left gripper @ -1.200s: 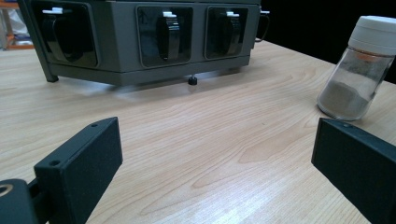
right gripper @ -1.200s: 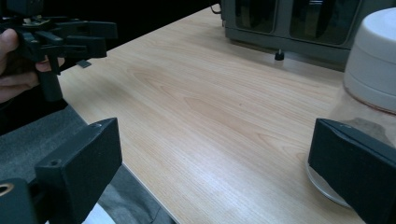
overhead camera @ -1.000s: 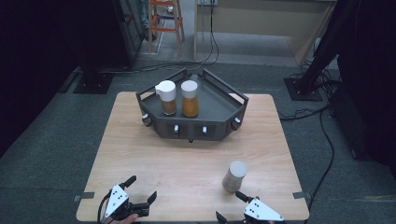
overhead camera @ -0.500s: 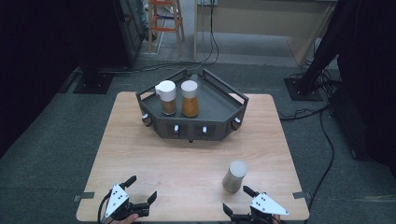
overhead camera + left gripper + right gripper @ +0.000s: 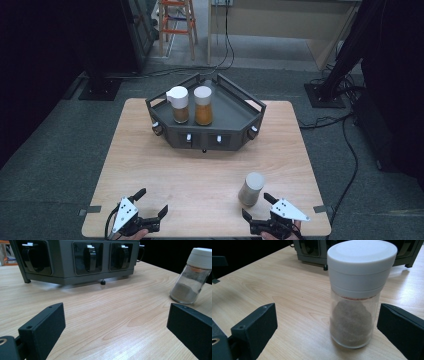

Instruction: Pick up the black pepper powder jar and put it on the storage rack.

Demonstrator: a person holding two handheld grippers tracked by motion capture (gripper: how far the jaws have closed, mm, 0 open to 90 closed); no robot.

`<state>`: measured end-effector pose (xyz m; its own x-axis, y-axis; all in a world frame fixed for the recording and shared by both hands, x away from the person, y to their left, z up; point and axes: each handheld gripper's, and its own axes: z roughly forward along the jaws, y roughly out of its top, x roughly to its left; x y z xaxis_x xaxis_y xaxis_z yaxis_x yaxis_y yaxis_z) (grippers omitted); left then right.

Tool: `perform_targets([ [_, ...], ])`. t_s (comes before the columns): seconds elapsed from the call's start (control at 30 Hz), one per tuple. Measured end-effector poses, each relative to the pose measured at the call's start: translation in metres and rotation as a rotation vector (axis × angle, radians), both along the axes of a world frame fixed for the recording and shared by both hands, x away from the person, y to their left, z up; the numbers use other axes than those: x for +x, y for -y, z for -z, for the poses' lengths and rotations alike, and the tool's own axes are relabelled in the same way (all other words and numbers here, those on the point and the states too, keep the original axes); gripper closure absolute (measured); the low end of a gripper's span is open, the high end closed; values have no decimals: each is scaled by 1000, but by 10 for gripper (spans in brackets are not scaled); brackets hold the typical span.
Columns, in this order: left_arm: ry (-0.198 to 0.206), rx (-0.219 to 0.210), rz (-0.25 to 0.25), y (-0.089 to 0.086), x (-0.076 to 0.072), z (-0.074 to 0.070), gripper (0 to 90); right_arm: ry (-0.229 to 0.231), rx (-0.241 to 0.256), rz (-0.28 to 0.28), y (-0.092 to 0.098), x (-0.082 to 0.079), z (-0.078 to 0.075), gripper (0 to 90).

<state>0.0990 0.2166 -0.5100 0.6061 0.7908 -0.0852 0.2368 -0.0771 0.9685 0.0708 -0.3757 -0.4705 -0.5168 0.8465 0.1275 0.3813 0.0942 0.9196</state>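
The right gripper (image 5: 325,322) is spread wide with the spice jar (image 5: 357,297) standing upright just ahead between its jaws — the approach step — so the next move likely calls for easing forward and pinching the glass body.

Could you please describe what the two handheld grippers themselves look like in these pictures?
The left gripper and the right gripper look alike: black bodies with two flat, blocky matte black jaws, each jaw showing a small screw hole. A pale grey three-cornered plate dotted with dark holes sits on top of each. A black cable trails from the left one.
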Motion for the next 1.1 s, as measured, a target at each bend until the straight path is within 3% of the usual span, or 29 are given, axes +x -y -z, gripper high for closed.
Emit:
perform_targets([
  [0.87, 2, 1, 1, 0, 0, 0, 17, 16, -35, 41, -10, 31, -1, 57],
  [1.1, 1, 1, 2, 0, 0, 0, 17, 18, -45, 55, -11, 38, 1, 151],
])
